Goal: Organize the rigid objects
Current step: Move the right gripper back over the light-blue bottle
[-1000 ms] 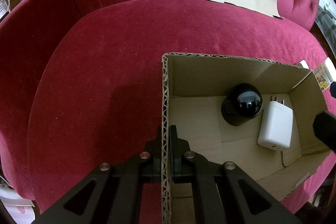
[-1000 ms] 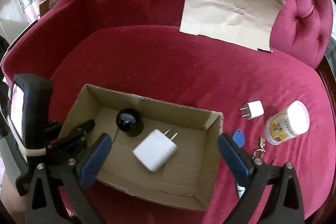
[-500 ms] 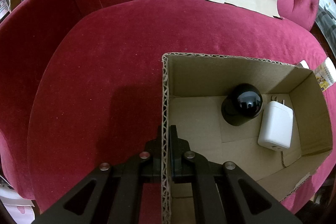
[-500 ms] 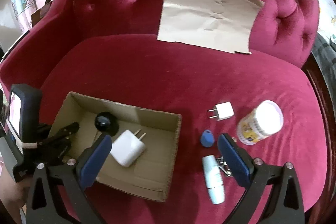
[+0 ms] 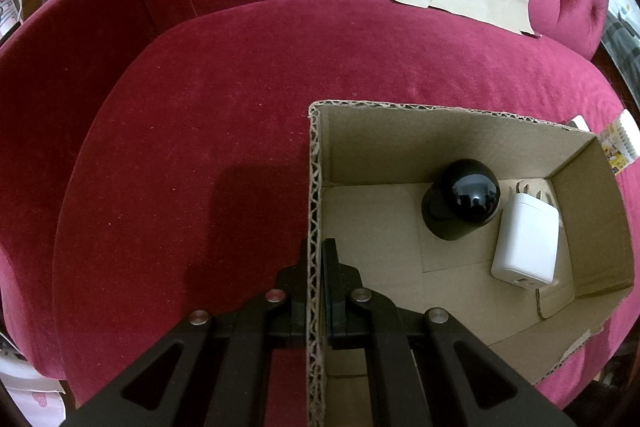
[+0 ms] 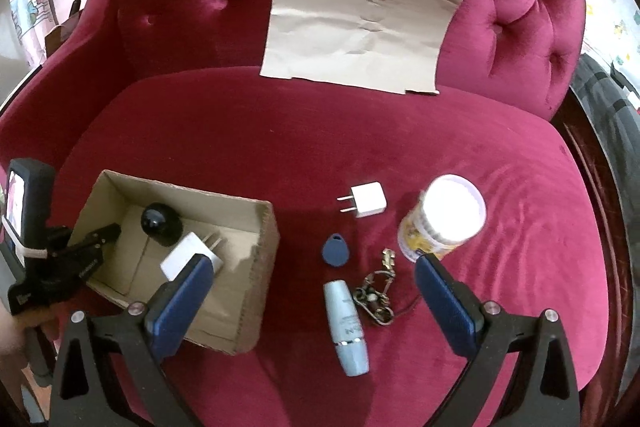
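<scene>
My left gripper [image 5: 316,263] is shut on the left wall of an open cardboard box [image 5: 314,163] on the red sofa seat; it also shows in the right wrist view [image 6: 108,233]. The box [image 6: 262,227] holds a black round device [image 5: 464,203] and a large white charger [image 5: 526,241]. My right gripper [image 6: 310,285] is open and empty, above loose items right of the box: a small white plug [image 6: 368,199], a blue key tag [image 6: 335,249], a pale blue tube [image 6: 346,315], a metal keychain [image 6: 376,297] and a white-lidded jar [image 6: 444,215].
A sheet of brown paper [image 6: 356,23] leans on the tufted backrest. The sofa's wooden edge [image 6: 592,187] runs down the right side. The jar [image 5: 620,143] peeks past the box's far corner in the left wrist view.
My right gripper has moved to the right, from over the box to over the loose items. The left gripper and the box have stayed still.
</scene>
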The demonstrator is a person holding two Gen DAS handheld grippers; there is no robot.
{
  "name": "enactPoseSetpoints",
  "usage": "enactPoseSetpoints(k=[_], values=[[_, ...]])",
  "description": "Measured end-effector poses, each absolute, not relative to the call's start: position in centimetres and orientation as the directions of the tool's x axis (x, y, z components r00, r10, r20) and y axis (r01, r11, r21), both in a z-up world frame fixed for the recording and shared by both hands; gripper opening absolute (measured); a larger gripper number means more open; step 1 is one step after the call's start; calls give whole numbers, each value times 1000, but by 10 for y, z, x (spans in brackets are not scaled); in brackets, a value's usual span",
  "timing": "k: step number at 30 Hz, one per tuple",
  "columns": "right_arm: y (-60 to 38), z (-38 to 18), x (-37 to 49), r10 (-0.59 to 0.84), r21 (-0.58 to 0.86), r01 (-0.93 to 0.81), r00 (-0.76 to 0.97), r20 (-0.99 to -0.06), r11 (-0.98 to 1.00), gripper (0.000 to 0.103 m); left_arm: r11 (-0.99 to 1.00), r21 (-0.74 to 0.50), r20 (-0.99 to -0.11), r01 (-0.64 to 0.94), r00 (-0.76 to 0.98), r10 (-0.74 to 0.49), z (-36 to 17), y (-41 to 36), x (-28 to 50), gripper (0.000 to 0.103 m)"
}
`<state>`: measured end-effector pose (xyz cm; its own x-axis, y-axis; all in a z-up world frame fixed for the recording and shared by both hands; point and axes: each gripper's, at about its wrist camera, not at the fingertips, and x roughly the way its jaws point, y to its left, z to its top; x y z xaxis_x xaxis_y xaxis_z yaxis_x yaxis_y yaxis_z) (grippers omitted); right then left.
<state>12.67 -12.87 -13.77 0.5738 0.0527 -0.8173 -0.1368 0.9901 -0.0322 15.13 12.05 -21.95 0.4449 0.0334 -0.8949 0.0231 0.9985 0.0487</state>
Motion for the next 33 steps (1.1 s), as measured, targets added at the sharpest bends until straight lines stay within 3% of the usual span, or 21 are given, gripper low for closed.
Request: enactPoseSetpoints(k=[33], values=[[-171,-202,100,28,-58,-169,466,-884,984,103,998,52,-895,23,445,36,-219,120,151,4]])
